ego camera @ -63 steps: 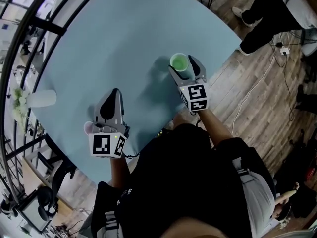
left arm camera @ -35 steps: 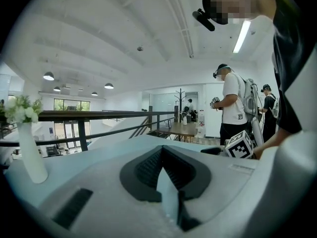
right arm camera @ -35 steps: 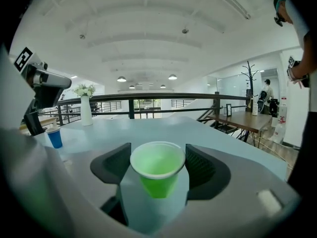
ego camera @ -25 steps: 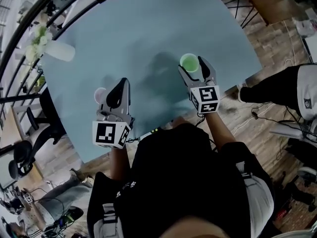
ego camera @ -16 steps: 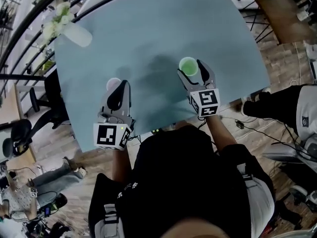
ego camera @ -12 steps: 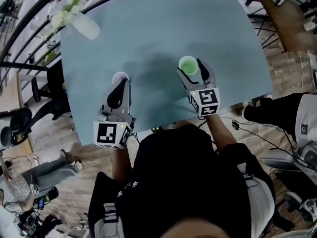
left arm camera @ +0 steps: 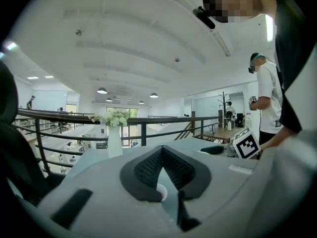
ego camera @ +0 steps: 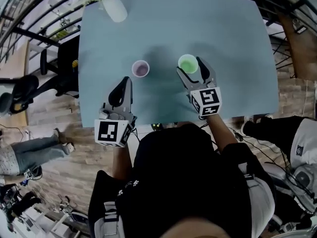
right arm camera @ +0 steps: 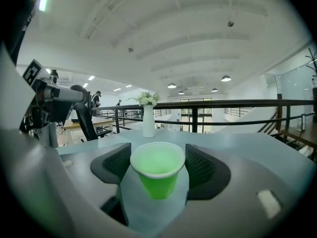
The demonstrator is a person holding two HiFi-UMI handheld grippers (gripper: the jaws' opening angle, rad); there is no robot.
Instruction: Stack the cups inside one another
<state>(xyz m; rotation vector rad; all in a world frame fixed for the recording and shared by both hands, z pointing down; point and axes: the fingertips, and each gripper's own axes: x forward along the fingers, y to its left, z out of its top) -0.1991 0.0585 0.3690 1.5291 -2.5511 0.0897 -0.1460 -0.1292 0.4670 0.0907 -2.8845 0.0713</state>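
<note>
A green cup (ego camera: 187, 63) sits upright between the pads of my right gripper (ego camera: 190, 66), which is shut on it; the right gripper view shows the green cup (right arm camera: 157, 168) pinched at its rim, just off the table. A purple cup (ego camera: 140, 68) stands upright on the light blue table (ego camera: 223, 43), a little ahead and to the right of my left gripper (ego camera: 124, 82). The left gripper's (left arm camera: 162, 149) pads meet at the tips with nothing held. Through the gap beneath them a sliver of the purple cup (left arm camera: 160, 193) shows.
A white vase with flowers (ego camera: 113, 6) stands at the table's far left corner, also seen as the vase (right arm camera: 148, 120) beyond the green cup. Office chairs (ego camera: 20, 90) and a person (ego camera: 27, 152) are on the floor at the left. A railing runs behind the table.
Both grippers have swept sideways over the table, the green cup travelling in the right one. The purple cup, earlier at the left gripper's left, now lies ahead to its right.
</note>
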